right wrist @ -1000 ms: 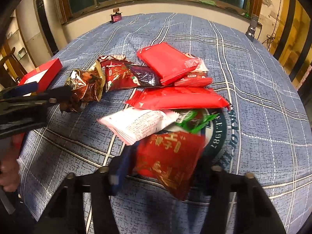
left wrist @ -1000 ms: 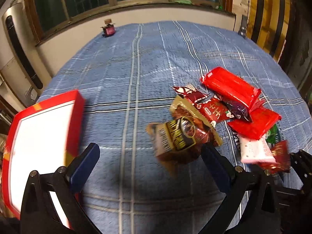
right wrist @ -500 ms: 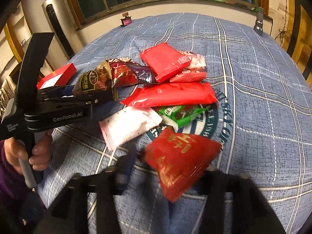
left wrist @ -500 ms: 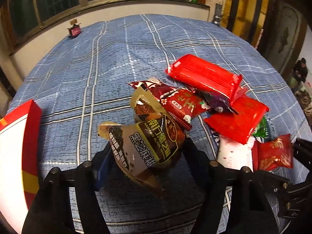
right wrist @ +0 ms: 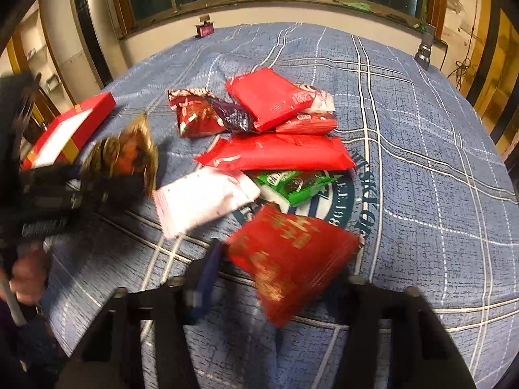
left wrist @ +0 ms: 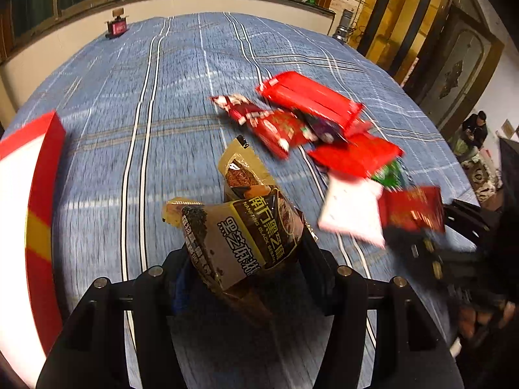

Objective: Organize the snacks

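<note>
My left gripper (left wrist: 246, 253) has its jaws closing on a brown and gold sesame packet (left wrist: 249, 227), which hangs lifted off the cloth. A second gold packet (left wrist: 240, 168) stands up behind it; I cannot tell whether it is gripped too. The right gripper (right wrist: 283, 259) is also closing, with a red packet with gold characters (right wrist: 292, 253) pinched between its pads. Beyond it lies the pile: a white-pink packet (right wrist: 204, 197), a green one (right wrist: 292, 184), long red packs (right wrist: 275, 154) and dark red ones (right wrist: 194, 116). The left gripper (right wrist: 97, 184) shows blurred at the left.
A red box with a white inside (left wrist: 45, 162) (right wrist: 97, 103) sits at the left edge of the blue plaid cloth (right wrist: 421, 162). A small red object (left wrist: 116, 27) and a dark cylinder (right wrist: 423, 52) stand at the far edge. A hand (right wrist: 26, 275) holds the left gripper's handle.
The left jaws went from wide open to pinching the brown packet and lifted it. The right jaws loosened, then closed again on the red packet.
</note>
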Motion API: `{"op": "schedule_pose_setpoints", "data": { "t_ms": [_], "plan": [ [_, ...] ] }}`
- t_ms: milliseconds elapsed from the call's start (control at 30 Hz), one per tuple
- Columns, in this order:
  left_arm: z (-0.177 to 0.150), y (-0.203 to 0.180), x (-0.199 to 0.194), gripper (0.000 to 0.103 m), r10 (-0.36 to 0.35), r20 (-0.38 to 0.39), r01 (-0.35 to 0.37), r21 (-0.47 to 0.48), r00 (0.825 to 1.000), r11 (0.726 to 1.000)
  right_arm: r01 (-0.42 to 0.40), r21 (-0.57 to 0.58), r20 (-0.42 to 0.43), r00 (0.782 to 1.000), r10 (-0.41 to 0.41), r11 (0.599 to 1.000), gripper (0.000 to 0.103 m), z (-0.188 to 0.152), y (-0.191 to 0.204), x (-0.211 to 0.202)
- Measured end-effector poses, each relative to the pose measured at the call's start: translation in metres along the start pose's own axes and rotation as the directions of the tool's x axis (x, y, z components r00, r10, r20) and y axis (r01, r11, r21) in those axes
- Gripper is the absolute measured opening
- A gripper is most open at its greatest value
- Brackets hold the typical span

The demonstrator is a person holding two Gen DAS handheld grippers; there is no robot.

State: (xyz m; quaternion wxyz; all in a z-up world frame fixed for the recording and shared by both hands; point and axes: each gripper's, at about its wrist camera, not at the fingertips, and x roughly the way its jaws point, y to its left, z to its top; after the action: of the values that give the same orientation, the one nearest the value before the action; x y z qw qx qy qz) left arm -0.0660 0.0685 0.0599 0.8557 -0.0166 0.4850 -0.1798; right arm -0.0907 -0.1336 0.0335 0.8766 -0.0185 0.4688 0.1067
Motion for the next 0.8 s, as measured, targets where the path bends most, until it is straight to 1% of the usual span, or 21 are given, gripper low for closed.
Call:
{"op": "schedule_pose_setpoints", "data": {
  "t_ms": [33,67,133,167,200,367,567,733,800],
  "plan": [
    [-0.003,-0.001,-0.003,0.057,-0.015,-0.004,0.015,-0.005,1.0,1.0,-0.004,0.011,0.003,1.0,0.004,1.0,0.028,0.001,-0.002,0.0],
    [-0.007,-0.002,-0.006,0.057,-0.031,-0.008,0.031,-0.008,0.999,1.0,-0.011,0.023,0.005,1.0,0.011,1.0,0.024,0.001,-0.003,0.0],
    [-0.013,-0.005,-0.01,0.057,-0.047,-0.009,0.047,-0.003,0.999,0.999,-0.023,0.05,0.01,1.0,0.022,0.998,0.021,0.0,-0.006,0.0],
    [-0.017,-0.006,-0.015,0.057,-0.056,-0.004,0.056,0.007,0.998,0.998,-0.031,0.064,0.014,0.999,0.03,0.997,0.018,-0.001,-0.007,-0.001],
    [-0.021,-0.008,-0.019,0.057,-0.064,0.001,0.064,0.017,0.998,0.998,-0.041,0.077,0.019,0.999,0.04,0.996,0.016,-0.002,-0.009,-0.002],
    [-0.031,-0.012,-0.032,0.057,-0.103,0.03,0.102,0.034,0.994,0.994,-0.078,0.116,0.037,0.997,0.074,0.99,0.016,-0.007,-0.013,-0.005],
    [-0.037,-0.011,-0.042,0.057,-0.107,0.047,0.105,0.033,0.993,0.994,-0.093,0.147,0.08,0.993,0.082,0.985,0.015,-0.01,-0.019,-0.016],
    [-0.04,-0.012,-0.055,0.057,-0.122,0.08,0.119,0.04,0.989,0.992,-0.1,0.117,0.139,0.987,0.084,0.988,0.013,-0.011,-0.016,-0.037],
    [-0.041,-0.012,-0.059,0.057,-0.117,0.09,0.114,0.04,0.989,0.993,-0.102,0.111,0.151,0.985,0.084,0.989,0.013,-0.01,-0.015,-0.041]
  ]
}}
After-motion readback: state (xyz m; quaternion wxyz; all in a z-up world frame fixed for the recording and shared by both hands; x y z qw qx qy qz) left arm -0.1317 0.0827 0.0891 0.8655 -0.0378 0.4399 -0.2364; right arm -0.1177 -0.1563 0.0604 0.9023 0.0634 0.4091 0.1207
